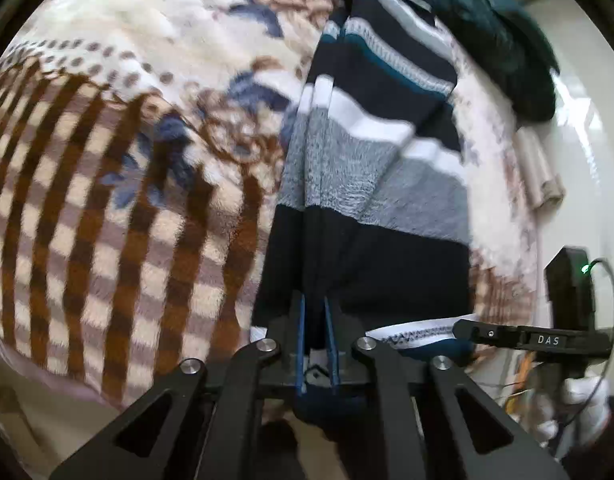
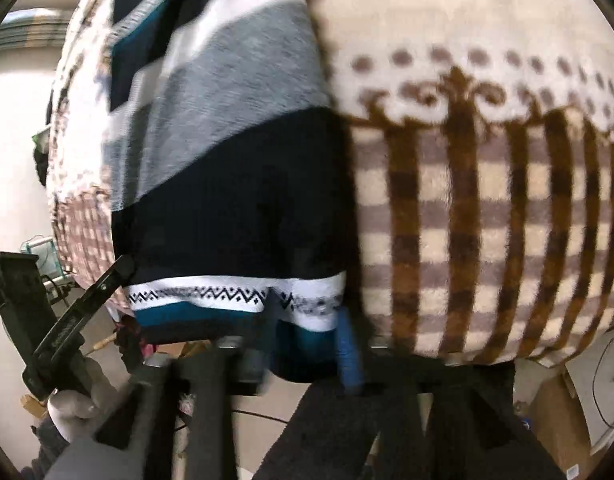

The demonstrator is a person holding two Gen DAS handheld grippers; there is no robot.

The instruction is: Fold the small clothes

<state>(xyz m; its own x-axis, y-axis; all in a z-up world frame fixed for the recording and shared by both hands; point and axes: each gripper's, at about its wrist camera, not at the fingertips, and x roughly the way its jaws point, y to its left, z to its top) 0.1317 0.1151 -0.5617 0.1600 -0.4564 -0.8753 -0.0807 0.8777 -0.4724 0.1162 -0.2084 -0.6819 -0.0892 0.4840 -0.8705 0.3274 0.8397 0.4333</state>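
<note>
A striped sweater (image 1: 367,184) in navy, grey, white and teal lies lengthwise on a plush blanket (image 1: 107,200) with brown checks and blue flowers. My left gripper (image 1: 317,320) is shut on a fold of the sweater's navy band, which fills the narrow gap between the blue pads. In the blurred right wrist view the sweater (image 2: 227,184) hangs over the blanket's (image 2: 487,200) near edge. My right gripper (image 2: 307,316) stands open with the white zigzag hem between its fingers. The right gripper (image 1: 527,338) also shows beside the hem. A gloved hand holds the left gripper (image 2: 67,320).
A dark teal garment (image 1: 487,32) lies bunched at the blanket's far end, with a rolled beige cloth (image 1: 539,176) beside it. Below the blanket's edge stand a cardboard box (image 2: 559,420) and some cables on the floor.
</note>
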